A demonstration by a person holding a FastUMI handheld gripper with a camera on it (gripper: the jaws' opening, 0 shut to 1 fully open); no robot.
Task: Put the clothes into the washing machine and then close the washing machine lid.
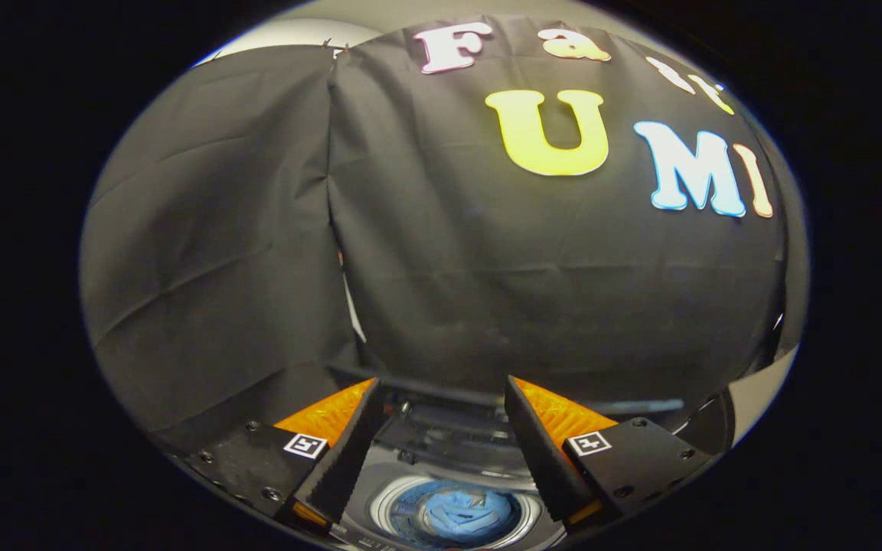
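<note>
The tool [441, 428] hangs with its fingers spread apart, gripping nothing. Below and between them, blue clothes [462, 511] lie inside the washing machine [410, 490] drum.

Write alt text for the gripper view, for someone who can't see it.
The hand-held gripper is open and holds nothing, its two fingers spread above a top-loading washing machine. Blue clothes lie in the drum, seen between the fingers from above. Black cloth hangs as the wall beyond.
</note>
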